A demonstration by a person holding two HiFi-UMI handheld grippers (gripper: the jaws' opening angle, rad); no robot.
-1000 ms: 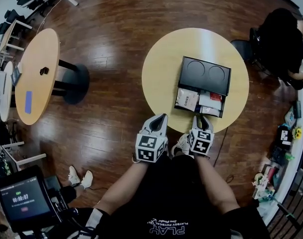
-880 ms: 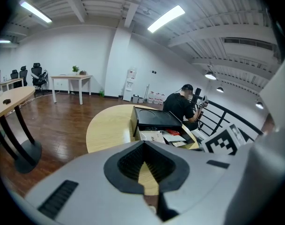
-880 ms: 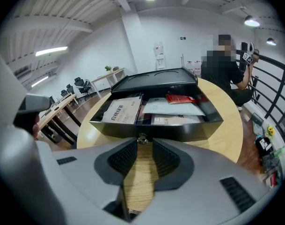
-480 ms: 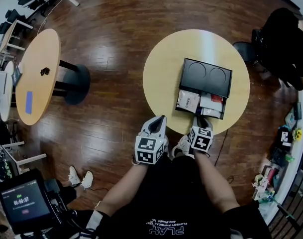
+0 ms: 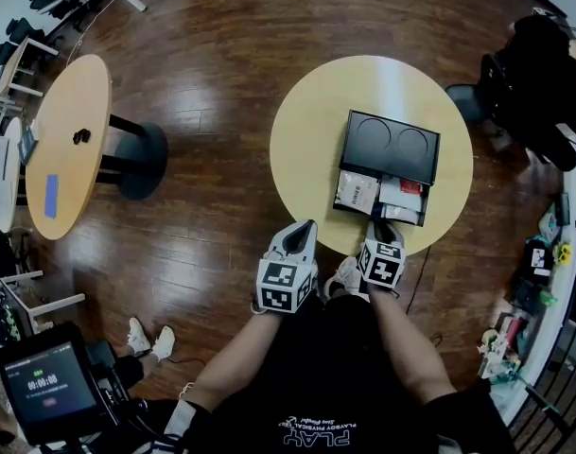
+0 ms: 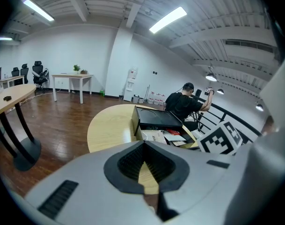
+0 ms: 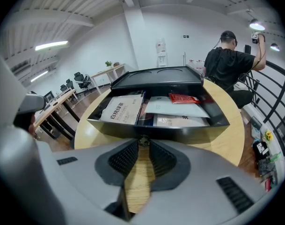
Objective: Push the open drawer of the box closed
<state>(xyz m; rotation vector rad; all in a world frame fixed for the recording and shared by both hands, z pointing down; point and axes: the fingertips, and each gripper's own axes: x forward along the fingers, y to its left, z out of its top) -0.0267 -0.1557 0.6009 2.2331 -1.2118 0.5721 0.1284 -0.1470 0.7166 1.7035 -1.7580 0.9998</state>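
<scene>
Round yellow table [image 5: 306,130] carries the box [image 5: 390,143], drawer [image 7: 179,134] open toward the person. Right gripper [image 7: 143,143], jaws together, sits at the drawer front; left gripper [image 6: 143,146], also closed, hangs aside empty. An off-centre push could slide the unbraced box.

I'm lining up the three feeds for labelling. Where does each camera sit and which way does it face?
Head view: on the person's head, looking steeply down at the round table and black box; shows both forearms, left gripper, right gripper.
Left gripper view: rides the left gripper, looking along its touching fingers across the table to the box.
Right gripper view: rides the right gripper, facing the open drawer; the knob sits between its fingers.
Shared: all three show the table, box, drawer and seated person.
</scene>
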